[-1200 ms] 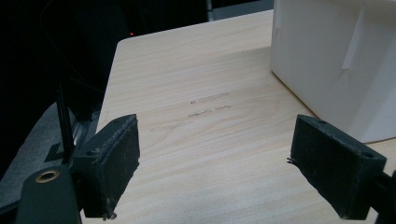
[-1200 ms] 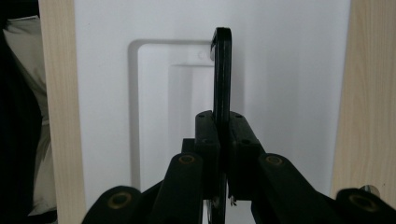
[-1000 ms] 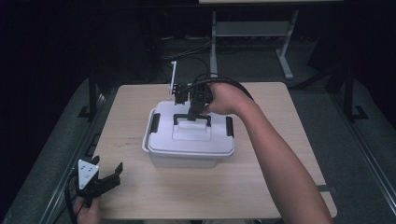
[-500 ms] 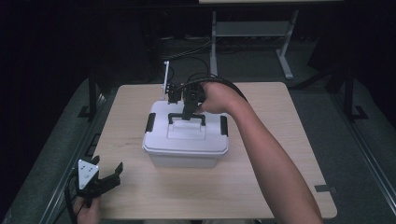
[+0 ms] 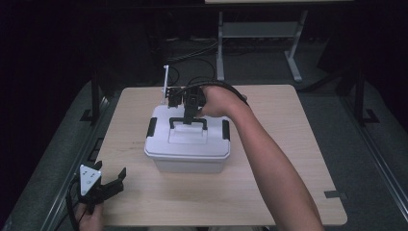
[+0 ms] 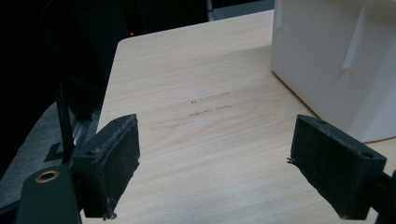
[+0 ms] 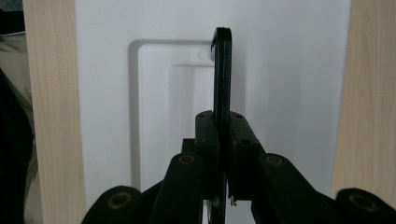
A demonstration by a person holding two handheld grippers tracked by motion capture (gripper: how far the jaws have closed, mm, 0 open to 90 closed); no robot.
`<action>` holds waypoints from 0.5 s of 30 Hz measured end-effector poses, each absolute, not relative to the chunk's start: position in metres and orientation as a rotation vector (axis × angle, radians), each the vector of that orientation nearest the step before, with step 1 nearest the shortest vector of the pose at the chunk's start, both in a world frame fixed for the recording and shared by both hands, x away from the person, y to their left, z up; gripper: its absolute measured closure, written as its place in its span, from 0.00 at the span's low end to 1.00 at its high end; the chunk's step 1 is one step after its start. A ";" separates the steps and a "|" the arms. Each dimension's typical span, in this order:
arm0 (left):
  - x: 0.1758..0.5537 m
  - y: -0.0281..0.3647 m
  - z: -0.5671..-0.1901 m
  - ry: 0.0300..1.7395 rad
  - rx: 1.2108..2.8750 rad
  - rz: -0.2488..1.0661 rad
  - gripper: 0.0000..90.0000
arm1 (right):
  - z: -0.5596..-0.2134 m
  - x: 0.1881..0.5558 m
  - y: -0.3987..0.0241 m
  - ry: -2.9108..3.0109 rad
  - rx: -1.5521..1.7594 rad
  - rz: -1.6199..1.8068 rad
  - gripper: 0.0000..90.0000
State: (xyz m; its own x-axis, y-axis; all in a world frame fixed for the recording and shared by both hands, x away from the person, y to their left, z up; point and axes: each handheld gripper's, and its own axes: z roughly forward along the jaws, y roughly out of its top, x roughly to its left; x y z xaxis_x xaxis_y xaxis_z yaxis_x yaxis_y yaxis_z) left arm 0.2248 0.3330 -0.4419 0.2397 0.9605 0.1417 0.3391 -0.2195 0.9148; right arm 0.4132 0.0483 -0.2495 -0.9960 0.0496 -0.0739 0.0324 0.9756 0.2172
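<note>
While the right tongs [image 5: 188, 115] clench the black handle [image 7: 222, 70] of the white box [image 5: 187, 144] near the counter's [image 5: 269, 192] far edge, the left tongs [image 5: 113, 185] gape released at its near left corner, with bare wood between.

Across the high-view pictures, the white box [image 5: 187, 144] slides a little toward the left of the frame and slightly nearer the bottom edge, so more bare tabletop [image 5: 269, 110] opens up behind it. The right claw [image 5: 188, 115], clamped on the black handle [image 5: 188, 121] of the lid, travels with it, and the forearm [image 5: 269, 163] swings along, now crossing the frame at a steeper slant than a second ago.
</note>
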 end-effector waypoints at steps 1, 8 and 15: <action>0.225 0.333 -0.442 1.212 1.714 0.981 0.17 | -0.250 0.414 0.049 3.044 0.058 0.337 0.94; 0.224 0.333 -0.442 1.213 1.711 0.980 0.17 | -0.256 0.418 0.054 3.046 0.069 0.334 0.94; 0.224 0.334 -0.442 1.211 1.713 0.983 0.17 | -0.258 0.420 0.054 3.049 0.085 0.323 0.94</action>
